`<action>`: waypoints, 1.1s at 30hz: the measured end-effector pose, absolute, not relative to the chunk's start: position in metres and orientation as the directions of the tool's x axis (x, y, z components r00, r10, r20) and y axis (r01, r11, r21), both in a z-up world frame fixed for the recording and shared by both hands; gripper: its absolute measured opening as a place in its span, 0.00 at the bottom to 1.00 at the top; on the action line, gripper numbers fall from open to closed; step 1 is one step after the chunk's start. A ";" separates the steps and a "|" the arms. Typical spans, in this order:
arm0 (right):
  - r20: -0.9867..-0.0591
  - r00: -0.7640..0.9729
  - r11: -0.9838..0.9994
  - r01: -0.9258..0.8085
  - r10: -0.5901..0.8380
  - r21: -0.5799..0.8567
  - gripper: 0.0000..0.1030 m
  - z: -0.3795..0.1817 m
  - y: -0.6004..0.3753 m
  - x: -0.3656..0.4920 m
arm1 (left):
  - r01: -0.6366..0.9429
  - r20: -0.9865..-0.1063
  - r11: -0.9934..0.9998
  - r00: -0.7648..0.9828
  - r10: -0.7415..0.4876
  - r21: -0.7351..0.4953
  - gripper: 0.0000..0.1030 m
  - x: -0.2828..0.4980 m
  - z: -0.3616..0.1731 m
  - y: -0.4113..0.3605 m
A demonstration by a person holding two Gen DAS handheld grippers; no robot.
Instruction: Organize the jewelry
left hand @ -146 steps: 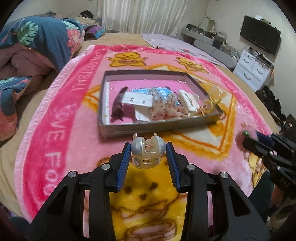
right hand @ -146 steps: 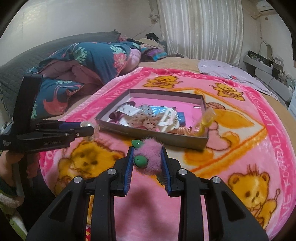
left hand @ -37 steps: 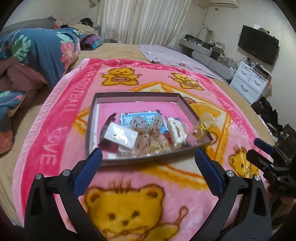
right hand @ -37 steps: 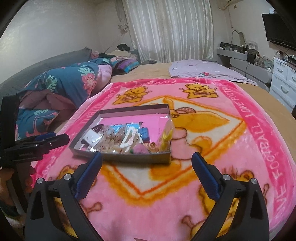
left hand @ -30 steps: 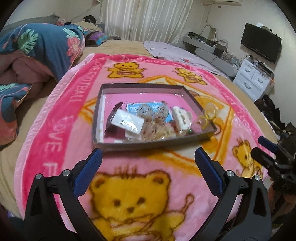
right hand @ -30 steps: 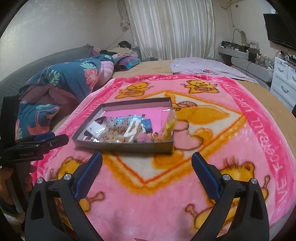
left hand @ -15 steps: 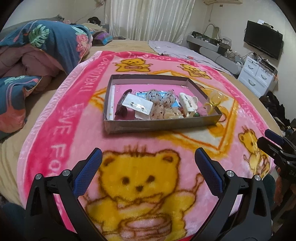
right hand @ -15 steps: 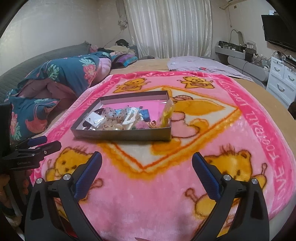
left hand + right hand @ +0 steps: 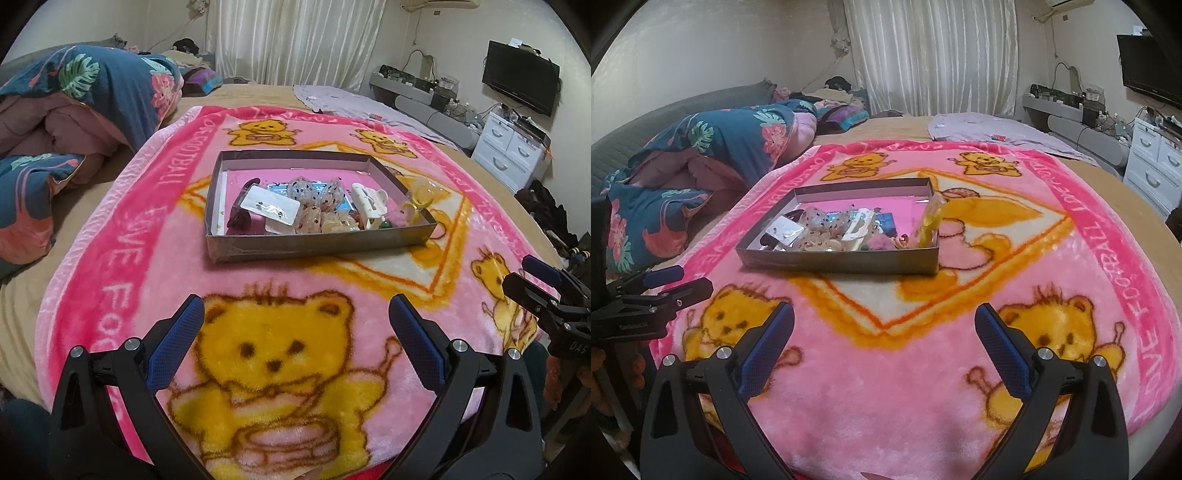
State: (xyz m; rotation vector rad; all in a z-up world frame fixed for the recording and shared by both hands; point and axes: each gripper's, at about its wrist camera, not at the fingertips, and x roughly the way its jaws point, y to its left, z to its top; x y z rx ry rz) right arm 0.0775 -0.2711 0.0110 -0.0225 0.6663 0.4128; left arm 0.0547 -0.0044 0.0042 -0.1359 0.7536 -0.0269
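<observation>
— Where's the jewelry?

— All in the box [image 9: 321, 248] at the middle of the blanket [image 9: 122, 266]: a white clip [image 9: 369, 201], a card of studs [image 9: 269, 205], spotted puffs [image 9: 314, 192], a pink fuzzy piece [image 9: 881, 242] by the near right corner. Nothing loose shows on the blanket around it.

— And the claws?

— Both spread wide and empty. The left gripper [image 9: 295, 332] hangs over the big bear print, well short of the box; the right gripper [image 9: 884, 334] sits low near the blanket's front edge, equally far back.

— Which is nearer?

— Hard to call. The box lies straight ahead of the left one, its long side running across that view; from the right it sits ahead and a little left, near right corner closest. I'd judge the sorting done — unless a reach forward is wanted, and either hand could make it.
</observation>
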 end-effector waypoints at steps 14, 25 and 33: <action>-0.608 0.704 0.916 -0.386 0.366 0.105 0.95 0.012 -0.266 0.076 | -0.037 -0.680 0.991 0.730 -0.063 -0.131 0.91 0.052 0.006 -0.003; -0.608 0.704 0.916 -0.387 0.367 0.106 0.95 0.013 -0.266 0.076 | -0.044 -0.681 0.990 0.730 -0.057 -0.130 0.91 0.052 0.008 0.001; -0.607 0.704 0.915 -0.390 0.368 0.103 0.95 0.011 -0.265 0.074 | -0.045 -0.681 0.991 0.730 -0.055 -0.128 0.91 0.052 0.008 0.001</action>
